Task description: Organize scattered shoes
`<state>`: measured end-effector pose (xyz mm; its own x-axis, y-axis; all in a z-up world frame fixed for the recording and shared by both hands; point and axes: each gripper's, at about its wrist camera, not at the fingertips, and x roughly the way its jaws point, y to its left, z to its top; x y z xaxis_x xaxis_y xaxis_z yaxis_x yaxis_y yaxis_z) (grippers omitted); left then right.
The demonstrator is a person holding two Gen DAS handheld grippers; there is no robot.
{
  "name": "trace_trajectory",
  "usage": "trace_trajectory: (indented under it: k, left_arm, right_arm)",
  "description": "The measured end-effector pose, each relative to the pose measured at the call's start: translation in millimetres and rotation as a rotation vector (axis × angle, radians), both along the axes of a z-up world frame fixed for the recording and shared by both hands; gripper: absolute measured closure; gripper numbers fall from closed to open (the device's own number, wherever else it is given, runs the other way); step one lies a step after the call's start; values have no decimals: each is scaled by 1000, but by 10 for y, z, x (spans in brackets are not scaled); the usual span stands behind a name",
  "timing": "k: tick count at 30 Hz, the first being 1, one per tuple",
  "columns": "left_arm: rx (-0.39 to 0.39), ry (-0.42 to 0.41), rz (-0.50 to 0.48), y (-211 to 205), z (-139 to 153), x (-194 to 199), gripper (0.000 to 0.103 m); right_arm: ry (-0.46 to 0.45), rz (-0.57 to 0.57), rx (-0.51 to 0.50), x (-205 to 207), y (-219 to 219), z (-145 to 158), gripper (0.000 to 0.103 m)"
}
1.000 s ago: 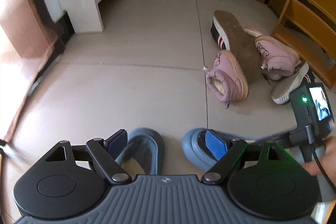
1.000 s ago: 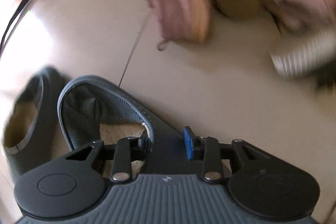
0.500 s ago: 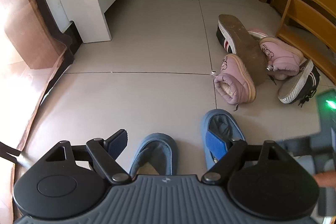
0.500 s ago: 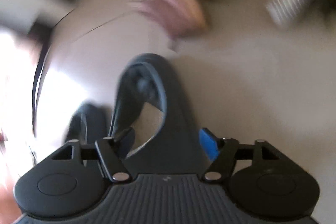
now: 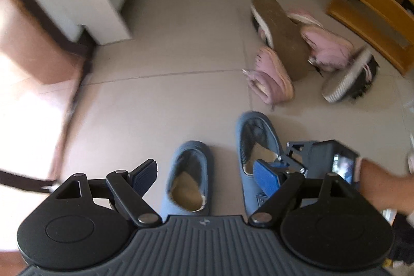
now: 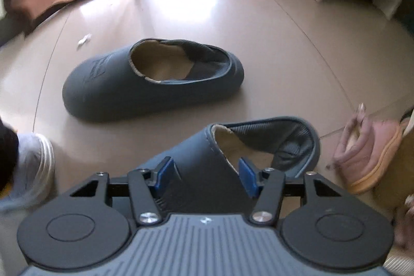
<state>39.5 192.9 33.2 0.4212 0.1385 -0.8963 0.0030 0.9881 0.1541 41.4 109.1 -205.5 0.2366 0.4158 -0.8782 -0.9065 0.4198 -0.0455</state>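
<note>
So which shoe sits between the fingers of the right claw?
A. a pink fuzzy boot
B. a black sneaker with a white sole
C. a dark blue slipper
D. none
C: the right claw straddles the front of one dark blue slipper, its blue pads on either side.

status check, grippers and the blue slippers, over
Left gripper open, empty. Right gripper open, straddling near blue slipper; other slipper alongside. Pink boot close right.
</note>
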Motion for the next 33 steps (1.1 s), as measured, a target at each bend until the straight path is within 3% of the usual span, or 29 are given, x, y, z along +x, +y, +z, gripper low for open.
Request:
trace_trajectory:
  k: [2,7,8,11,17,22,24,29,31,33]
  left_arm:
    - [-5,-65,55,-73,203,-117,18]
    - [-179,-141,164,-231,223,-397,18]
    - [-185,-110,156,-285,176,-403,18]
    - [-175,-42,97,-447,75,-389,18]
    - [-172,-94,79,-584,233,-444,18]
    - [-127,-105,52,-635,263,-470,18]
    - [-142,-95,53,-646,272,-419,18]
    - [-198,-122,57,-699,365,-245,18]
    - [-209,-161,53,-761,401,-125,18]
    - [-210,-215,31,-826,412,6,18]
  right_arm:
    - [22,-38,27,12,14,-5,58]
    - [38,-131,76,-35,66,-39,59]
    - [36,-150,83,-57,80,-50,59]
    - [26,-242,90,-123,135,-57,59]
    - [59,-494,129,-172,313,-45,61]
    - [42,-502,144,-245,356,-56,61]
    - [32,-496,203,-234,213,-3,60]
    - [37,-517,283,-57,-274,253,27]
    - [72,-525,224,99,-486,382,27]
    - [101,-542,104,244,-806,612,27]
